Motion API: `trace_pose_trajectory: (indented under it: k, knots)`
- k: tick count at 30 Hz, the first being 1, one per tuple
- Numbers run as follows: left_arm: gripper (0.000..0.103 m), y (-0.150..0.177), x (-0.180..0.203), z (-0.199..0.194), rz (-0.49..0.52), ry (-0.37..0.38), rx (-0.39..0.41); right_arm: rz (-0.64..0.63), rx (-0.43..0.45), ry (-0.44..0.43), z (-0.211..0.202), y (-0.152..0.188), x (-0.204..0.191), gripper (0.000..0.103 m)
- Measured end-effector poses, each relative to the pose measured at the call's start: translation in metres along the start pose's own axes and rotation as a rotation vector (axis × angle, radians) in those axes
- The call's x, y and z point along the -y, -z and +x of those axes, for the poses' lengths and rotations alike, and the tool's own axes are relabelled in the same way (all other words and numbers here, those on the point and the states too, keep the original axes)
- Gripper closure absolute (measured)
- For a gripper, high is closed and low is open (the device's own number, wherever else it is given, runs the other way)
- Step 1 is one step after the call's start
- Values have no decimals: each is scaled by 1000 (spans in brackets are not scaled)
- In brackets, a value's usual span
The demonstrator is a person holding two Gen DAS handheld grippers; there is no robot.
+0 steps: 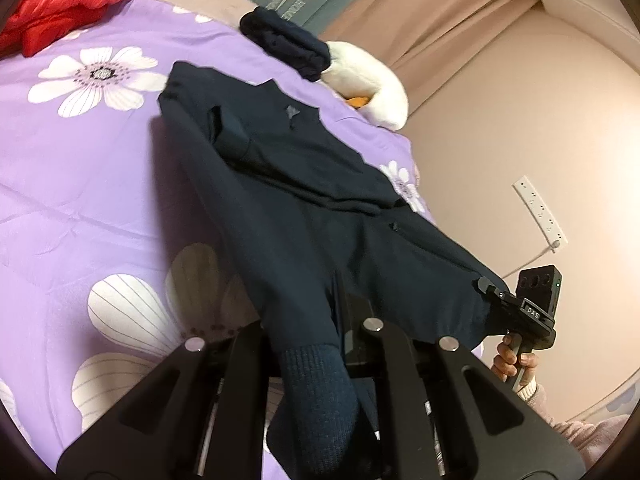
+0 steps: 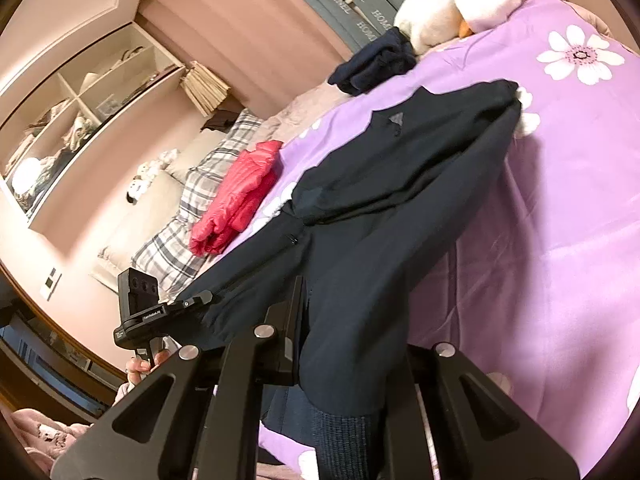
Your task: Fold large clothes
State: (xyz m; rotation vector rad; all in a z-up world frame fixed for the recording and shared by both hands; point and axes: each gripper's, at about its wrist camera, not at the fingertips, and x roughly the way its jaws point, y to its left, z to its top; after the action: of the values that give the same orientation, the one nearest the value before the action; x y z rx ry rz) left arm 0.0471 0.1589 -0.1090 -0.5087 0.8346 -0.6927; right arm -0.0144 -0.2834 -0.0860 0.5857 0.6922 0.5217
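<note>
Navy jacket point(image 1: 304, 184) lies collar-end flat on the purple floral duvet point(image 1: 80, 168), hem end lifted off the bed toward me. I have both tongs clenched on the hem: left gripper point(image 1: 316, 360) pinches the ribbed band at one bottom corner, right gripper point(image 2: 344, 384) pinches the other corner. Each shows up from the opposite wrist view too, gripping fabric at the hem edge, with a hand on the handle.

Reason for the hold, as I read it: two corners taken well apart keep the hem taut and straight, so the lower half can be carried up over the chest in one clean fold. The sleeves look already laid in across the body, which is why the shape is narrow. Judgement: mid-fold, bottom-to-top step not yet done.

Other stuff: red puffer jacket point(image 2: 236, 196) sits by the plaid pillow point(image 2: 180, 216), a dark bundled garment point(image 1: 288, 44) lies beyond the collar, touching a white plush toy point(image 1: 368, 84). Both are off the fold path. Risk is the hem slipping and sagging unevenly.
</note>
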Motion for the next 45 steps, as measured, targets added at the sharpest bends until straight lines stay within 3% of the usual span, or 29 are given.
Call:
trace_pose_trajectory:
  k: [13, 27, 45]
  knots:
    - [94, 9, 15, -50, 16, 76, 88, -67, 72, -36, -47, -1, -26, 91]
    - [94, 24, 55, -99, 83, 102, 154, -183, 115, -95, -86, 3, -61, 91]
    - [93, 28, 104, -164, 215, 200, 255, -368, 179, -247, -132, 1, -107, 91]
